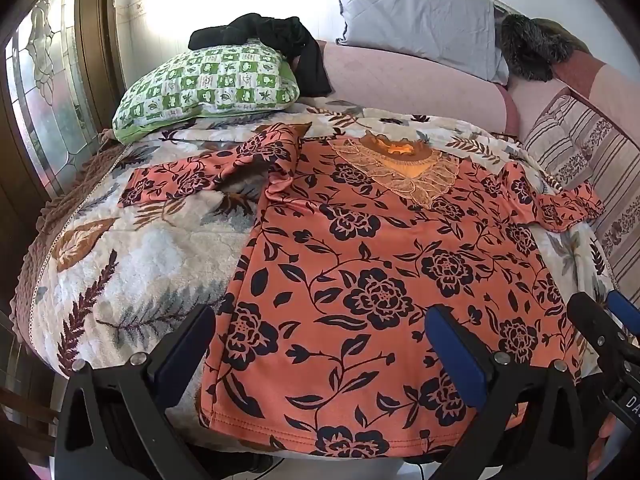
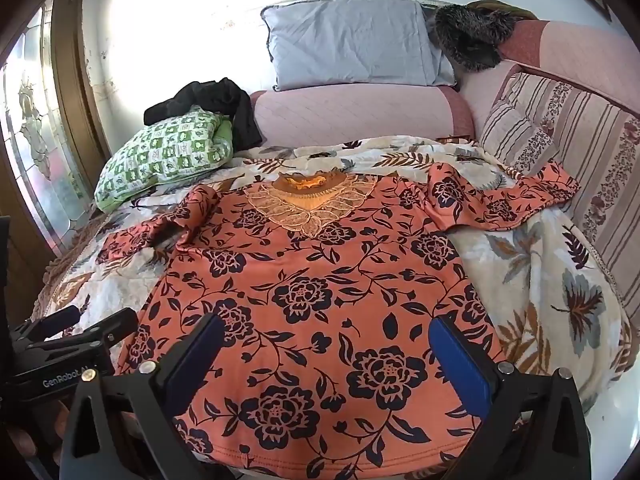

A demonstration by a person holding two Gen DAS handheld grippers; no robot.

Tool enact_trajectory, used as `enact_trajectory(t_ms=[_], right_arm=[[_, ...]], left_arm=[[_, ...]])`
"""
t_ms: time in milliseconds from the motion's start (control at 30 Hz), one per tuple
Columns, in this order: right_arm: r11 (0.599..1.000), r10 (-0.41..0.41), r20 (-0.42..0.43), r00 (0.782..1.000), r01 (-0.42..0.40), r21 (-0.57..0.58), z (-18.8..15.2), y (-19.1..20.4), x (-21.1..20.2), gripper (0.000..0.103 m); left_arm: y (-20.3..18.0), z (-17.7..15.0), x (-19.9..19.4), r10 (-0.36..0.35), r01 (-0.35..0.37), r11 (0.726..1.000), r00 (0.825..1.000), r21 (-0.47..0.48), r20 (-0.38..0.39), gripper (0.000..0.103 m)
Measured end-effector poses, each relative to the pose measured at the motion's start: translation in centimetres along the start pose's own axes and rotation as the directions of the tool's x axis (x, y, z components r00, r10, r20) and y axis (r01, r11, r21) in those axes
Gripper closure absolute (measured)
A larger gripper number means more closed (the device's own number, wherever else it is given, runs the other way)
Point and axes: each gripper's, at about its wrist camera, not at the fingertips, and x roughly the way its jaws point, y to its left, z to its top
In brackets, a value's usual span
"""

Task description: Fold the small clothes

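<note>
An orange top with dark flowers (image 1: 372, 280) lies flat, front up, on a leaf-patterned blanket (image 1: 132, 256), lace collar at the far end. It also shows in the right wrist view (image 2: 312, 292). Its left sleeve (image 1: 192, 180) is bunched; its right sleeve (image 2: 508, 200) stretches toward the sofa cushions. My left gripper (image 1: 320, 328) is open over the hem's left part. My right gripper (image 2: 324, 340) is open over the hem's right part. Neither holds cloth. The right gripper also shows in the left wrist view (image 1: 604, 320), and the left in the right wrist view (image 2: 92, 324).
A green checked pillow (image 1: 208, 84) with a black garment (image 1: 272, 36) on it lies at the far left. A grey pillow (image 1: 416, 16) and a furry dark item (image 1: 532, 48) rest on the pink backrest. Striped cushions (image 2: 560, 140) line the right. A glass door (image 1: 44, 100) stands left.
</note>
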Motion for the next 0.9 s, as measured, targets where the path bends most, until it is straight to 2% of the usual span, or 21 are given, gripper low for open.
enact_trajectory(t_ms=[900], right_arm=[[1.000,-0.004,0.010,1.000,0.004,-0.002,0.41,-0.04,-0.23,0.000]], left_arm=[[-0.29,0.43,-0.41,0.004,-0.004,1.000,1.000,0.008,0.009,0.000]])
